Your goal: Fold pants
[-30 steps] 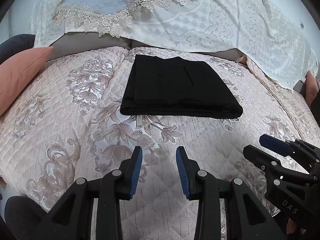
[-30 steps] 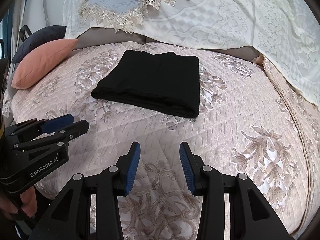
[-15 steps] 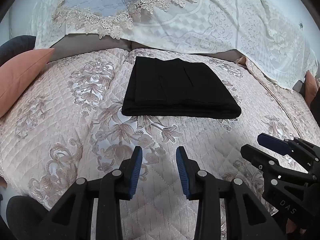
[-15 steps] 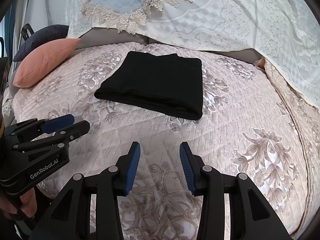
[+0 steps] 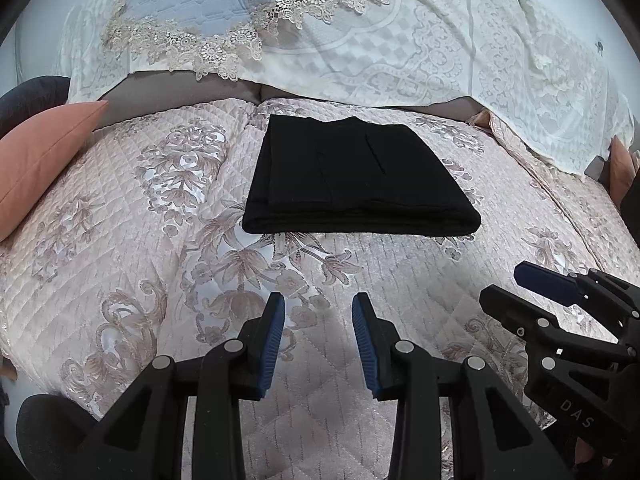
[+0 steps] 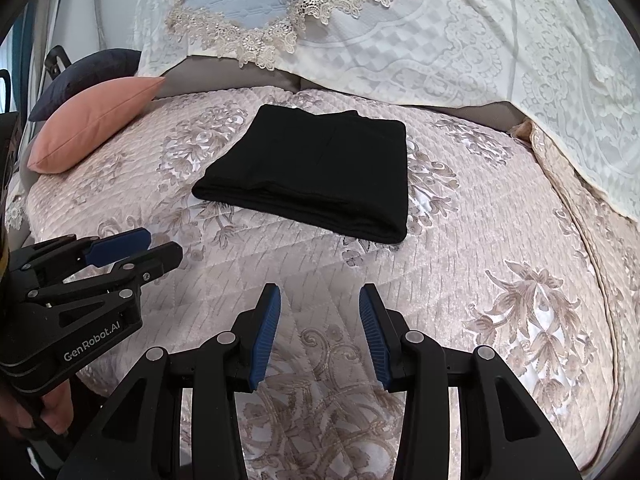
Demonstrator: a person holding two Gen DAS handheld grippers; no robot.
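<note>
On quilt [image 5: 120, 240], pants [image 5: 356, 184] folded, unmoved.

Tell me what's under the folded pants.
The pants lie flat on the floral quilt, which shows on every side of them. Anything tucked beneath or between the folds is hidden.

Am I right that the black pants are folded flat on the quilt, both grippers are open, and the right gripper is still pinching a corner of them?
Not quite. The right gripper pinches nothing: the right wrist view shows its fingers apart over bare quilt, well short of the pants. The rest holds: the pants lie folded flat, and the left gripper is open too.
</note>
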